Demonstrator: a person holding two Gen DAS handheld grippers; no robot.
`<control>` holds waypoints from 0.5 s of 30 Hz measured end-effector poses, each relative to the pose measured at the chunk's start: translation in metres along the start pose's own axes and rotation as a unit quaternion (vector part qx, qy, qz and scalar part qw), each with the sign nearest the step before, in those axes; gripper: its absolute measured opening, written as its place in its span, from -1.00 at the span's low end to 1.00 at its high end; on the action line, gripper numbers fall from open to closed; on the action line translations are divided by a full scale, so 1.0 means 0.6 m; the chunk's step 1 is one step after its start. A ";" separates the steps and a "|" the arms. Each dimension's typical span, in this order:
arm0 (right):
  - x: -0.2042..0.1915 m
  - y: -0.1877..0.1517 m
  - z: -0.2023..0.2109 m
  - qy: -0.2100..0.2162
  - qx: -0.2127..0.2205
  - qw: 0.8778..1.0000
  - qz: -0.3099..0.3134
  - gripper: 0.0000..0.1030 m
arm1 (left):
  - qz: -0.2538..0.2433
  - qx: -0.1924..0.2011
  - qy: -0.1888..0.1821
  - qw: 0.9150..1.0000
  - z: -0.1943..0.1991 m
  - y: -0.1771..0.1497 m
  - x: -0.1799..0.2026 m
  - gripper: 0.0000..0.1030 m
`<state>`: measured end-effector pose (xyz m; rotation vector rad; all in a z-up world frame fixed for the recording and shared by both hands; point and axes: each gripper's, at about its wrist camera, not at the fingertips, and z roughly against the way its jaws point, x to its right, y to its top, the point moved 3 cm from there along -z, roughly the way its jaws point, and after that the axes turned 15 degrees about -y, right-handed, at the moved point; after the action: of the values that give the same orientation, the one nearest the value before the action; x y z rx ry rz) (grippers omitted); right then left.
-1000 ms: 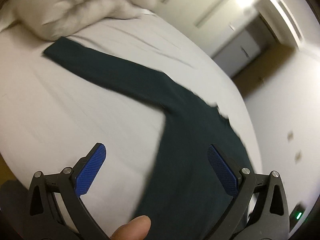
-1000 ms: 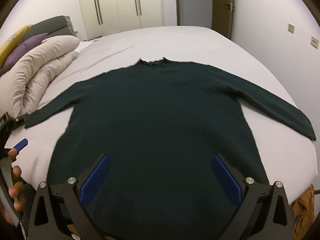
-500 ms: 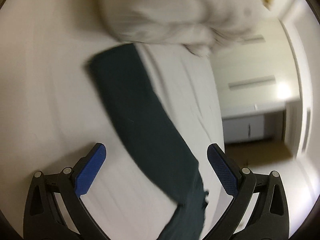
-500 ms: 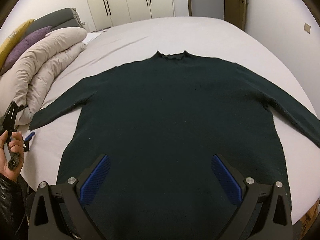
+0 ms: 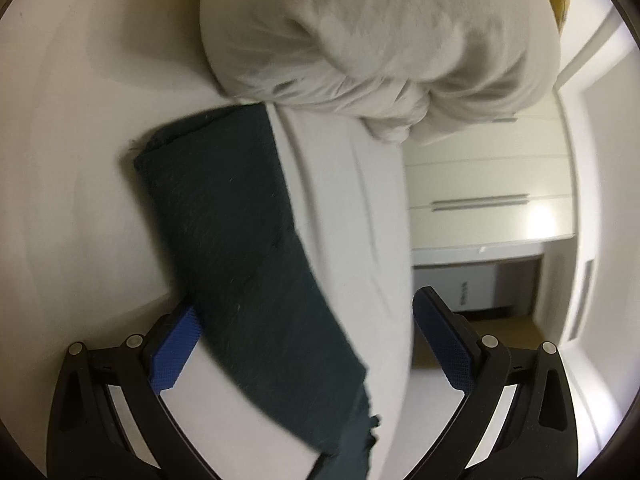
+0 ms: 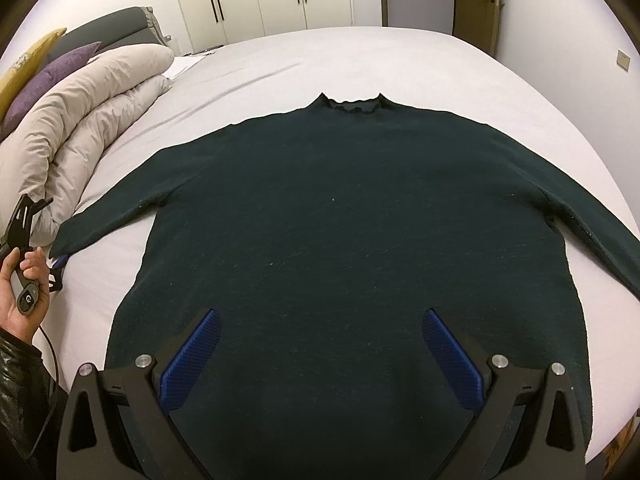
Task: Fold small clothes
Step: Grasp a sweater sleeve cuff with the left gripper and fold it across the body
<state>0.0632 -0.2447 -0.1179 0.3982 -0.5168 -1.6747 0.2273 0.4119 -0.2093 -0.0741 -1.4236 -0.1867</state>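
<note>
A dark green long-sleeved sweater (image 6: 352,240) lies flat on the bed, collar at the far side, sleeves spread out to both sides. My right gripper (image 6: 318,344) hangs open above the sweater's lower body, nothing between its fingers. In the left wrist view the sweater's left sleeve (image 5: 240,248) runs up between the fingers of my left gripper (image 5: 304,320), which is open close over it; the sleeve covers part of the left blue pad (image 5: 176,344). The cuff ends just short of the duvet. In the right wrist view the left gripper (image 6: 56,268) shows at that cuff, held by a hand (image 6: 20,292).
A rolled beige duvet (image 6: 84,136) lies along the left side of the white bed (image 6: 400,64), with purple and yellow pillows behind it. White wardrobes and a door stand beyond the bed. The bed's edge drops off at the right.
My left gripper has swung from the sweater's body to its left sleeve and come down close over it. The right gripper has drifted slightly forward and stays open.
</note>
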 end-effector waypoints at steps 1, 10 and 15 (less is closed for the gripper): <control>0.001 0.001 -0.001 0.000 0.000 1.000 -0.003 1.00 | 0.002 0.004 -0.009 1.000 -0.004 0.002 0.002 0.91; -0.009 0.013 -0.008 0.005 0.007 1.000 0.000 1.00 | 0.001 0.007 0.010 1.000 -0.019 0.026 -0.042 -0.69; 0.002 0.021 -0.023 0.032 -0.007 0.999 -0.021 0.86 | -0.154 -0.027 0.052 0.986 -0.049 -0.020 0.061 -0.85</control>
<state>0.0811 -0.2491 -0.1226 0.4528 -0.4519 -1.7003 0.2589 0.3920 -0.1779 0.1124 -1.3203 -0.4777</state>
